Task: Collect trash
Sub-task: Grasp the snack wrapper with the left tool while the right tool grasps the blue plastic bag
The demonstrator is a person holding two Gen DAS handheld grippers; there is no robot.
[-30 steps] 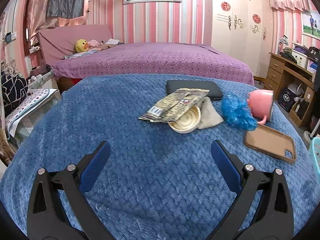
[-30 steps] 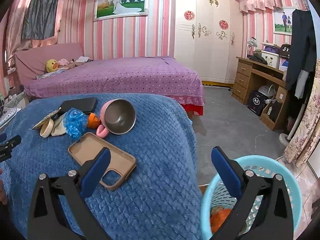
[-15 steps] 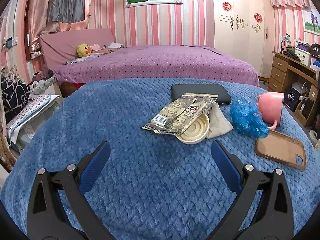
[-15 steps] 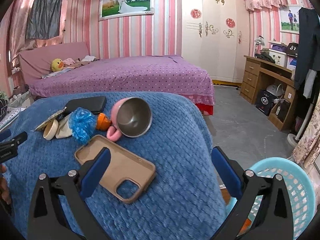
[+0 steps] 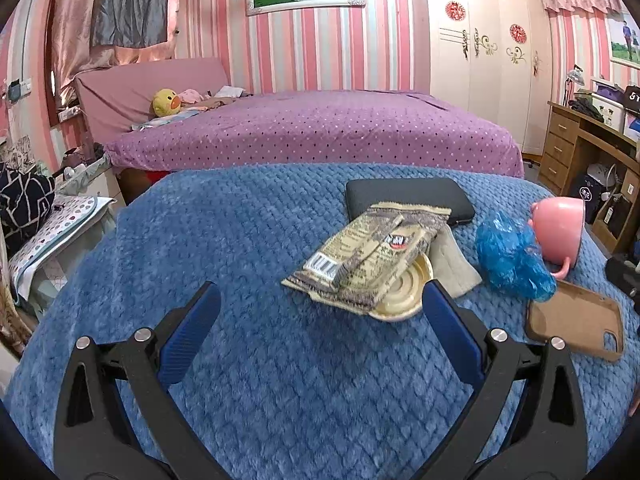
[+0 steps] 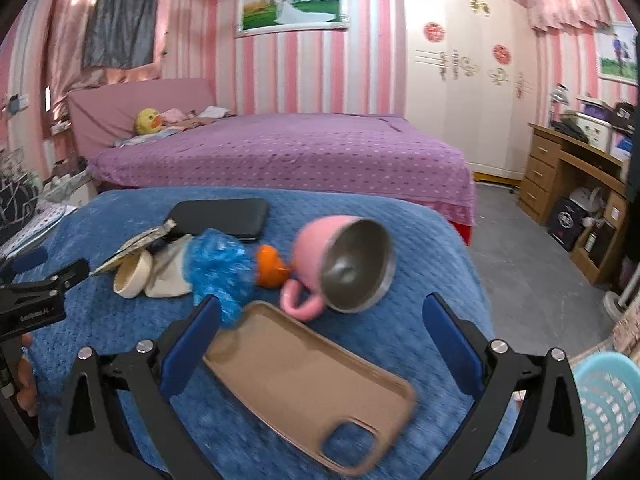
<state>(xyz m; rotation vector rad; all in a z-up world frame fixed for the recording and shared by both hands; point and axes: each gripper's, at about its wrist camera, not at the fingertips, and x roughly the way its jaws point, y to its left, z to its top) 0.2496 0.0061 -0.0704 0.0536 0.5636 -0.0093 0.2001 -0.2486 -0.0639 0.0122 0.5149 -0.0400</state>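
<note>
L gripper (image 5: 320, 312): released, wrapper (image 5: 368, 256) at 12. R gripper (image 6: 320, 316): released, over case (image 6: 308, 384); mug (image 6: 340, 264) at 12, basket (image 6: 608, 412) at 4

We see a blue quilted blanket (image 5: 256, 248) carrying a black case (image 5: 408, 196), tan phone case (image 6: 308, 380), tipped pink mug (image 6: 316, 248) and blue wad (image 5: 512, 256).

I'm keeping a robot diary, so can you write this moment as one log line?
left gripper: open, near snack wrapper | right gripper: open, above phone case | basket: lower right
</note>
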